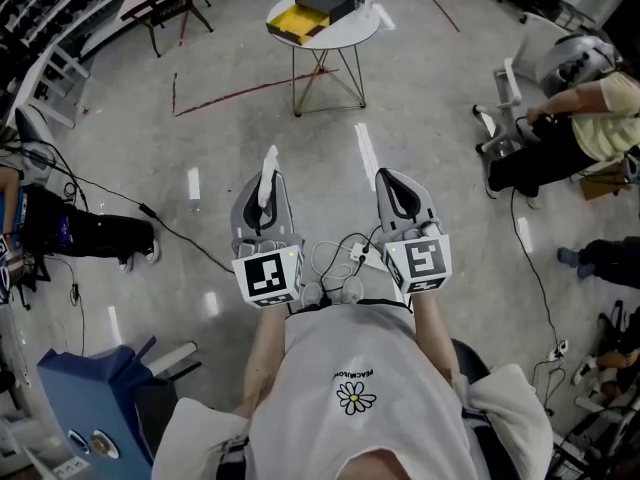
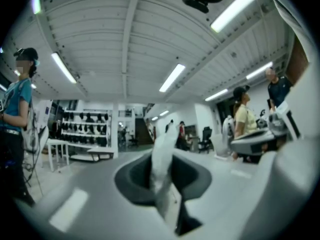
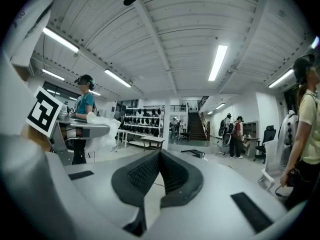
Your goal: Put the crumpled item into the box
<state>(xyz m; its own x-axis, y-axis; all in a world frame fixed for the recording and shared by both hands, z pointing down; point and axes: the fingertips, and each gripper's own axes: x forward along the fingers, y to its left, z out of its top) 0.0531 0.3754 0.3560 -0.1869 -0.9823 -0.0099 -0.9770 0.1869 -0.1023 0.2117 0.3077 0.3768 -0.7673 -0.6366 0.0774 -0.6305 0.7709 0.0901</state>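
Note:
In the head view both grippers are held close to my chest and point forward over the floor. My left gripper (image 1: 267, 180) is shut on a white crumpled item (image 1: 268, 190), which sticks up out of the jaws. The left gripper view shows that white crumpled item (image 2: 161, 170) pinched in my left gripper (image 2: 165, 156). My right gripper (image 1: 388, 180) is shut with nothing in it; in its own view the right gripper (image 3: 160, 156) has its ribbed pads pressed together. A black box (image 1: 331, 0) lies far ahead on a round white table (image 1: 350, 34), beside a yellow sheet (image 1: 292, 24).
The table stands on thin metal legs (image 1: 326, 80) on grey concrete floor. Cables (image 1: 110, 193) run along the left. A seated person (image 1: 590, 118) is at the right, a blue machine (image 1: 85, 398) at the lower left, benches (image 1: 165, 3) at the back left.

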